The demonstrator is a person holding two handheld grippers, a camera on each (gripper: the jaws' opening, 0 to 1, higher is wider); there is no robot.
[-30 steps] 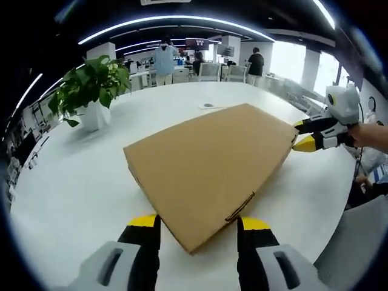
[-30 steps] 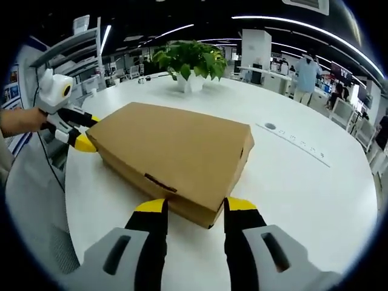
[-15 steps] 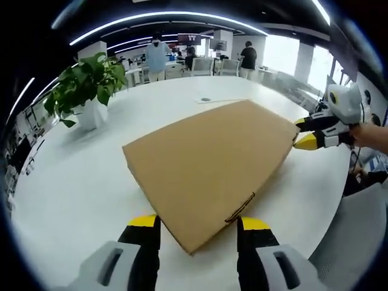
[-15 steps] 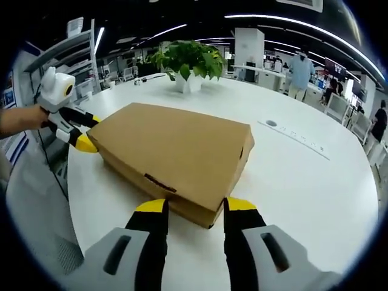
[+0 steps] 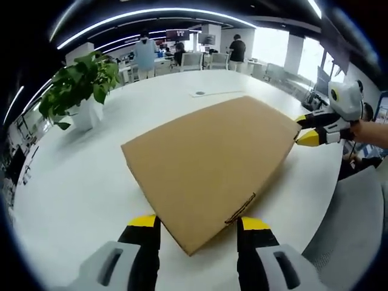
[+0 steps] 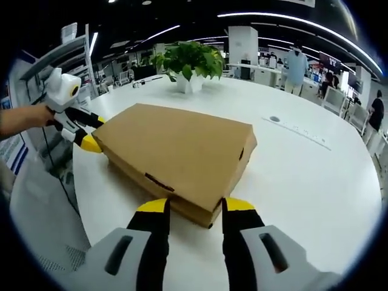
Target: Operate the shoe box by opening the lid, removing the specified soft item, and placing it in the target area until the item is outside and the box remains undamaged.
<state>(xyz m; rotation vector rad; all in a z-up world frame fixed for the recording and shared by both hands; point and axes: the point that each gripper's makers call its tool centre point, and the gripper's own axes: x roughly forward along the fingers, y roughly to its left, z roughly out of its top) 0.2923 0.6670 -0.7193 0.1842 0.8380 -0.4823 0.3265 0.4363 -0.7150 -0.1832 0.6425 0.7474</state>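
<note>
On the white round table (image 5: 73,200), the shoe box (image 5: 209,160) serves as the reference point. Left of the box in the left gripper view stands a potted plant (image 5: 82,85), well apart from it. The left gripper (image 5: 197,225) has its jaws spread wide, straddling the near corner of the box without clamping it. At the opposite corner, the right gripper (image 5: 306,128) meets the box edge; in the right gripper view its jaws are likewise parted around the corner, gripping nothing. The lid is closed or barely raised. No soft item is visible. Judged progress: lid opening is only beginning; removal and placement remain.
</note>
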